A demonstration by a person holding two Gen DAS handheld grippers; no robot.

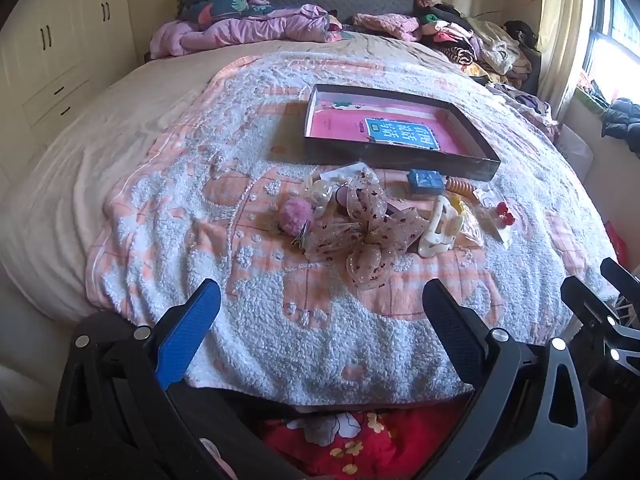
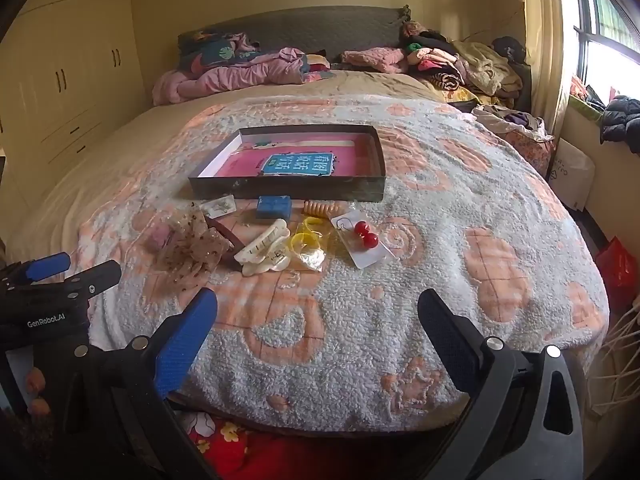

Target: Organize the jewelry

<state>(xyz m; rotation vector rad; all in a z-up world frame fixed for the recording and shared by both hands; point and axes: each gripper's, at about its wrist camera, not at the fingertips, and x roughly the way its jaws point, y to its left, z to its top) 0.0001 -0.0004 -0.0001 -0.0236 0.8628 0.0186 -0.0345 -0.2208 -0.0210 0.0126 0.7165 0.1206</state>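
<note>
A bedroom, with cream wardrobes on the left wall, a window on the right, and a bed whose fleecy peach-and-white blanket [image 2: 400, 320] serves as the work surface. Across it lies a loose row of accessories: a pink pompom [image 1: 295, 211] at the left end, then a sheer spotted bow [image 1: 370, 228], a cream claw clip [image 2: 264, 254], yellow rings in a clear packet [image 2: 308, 242], and, rightmost, a card with red ball earrings [image 2: 366, 236]; a small blue box [image 2: 273, 206] and an orange coil tie [image 2: 320, 208] sit just behind them, against the near wall of the dark shallow tray [image 2: 288, 190], which already holds a pink book. The left gripper [image 1: 320, 328] and the right gripper [image 2: 316, 332] both hover near the bed's edge with jaws spread wide, holding nothing. Nothing appears sorted yet, so the sensible start is probably one piece at a time: pinch the stiff claw clip or the earring card by its edge, keeping clear of the fleece loops, and lift it over the tray wall. The left view alone shows the pompom and pearly pieces clearly; the right view alone separates the rings from the clip.
</note>
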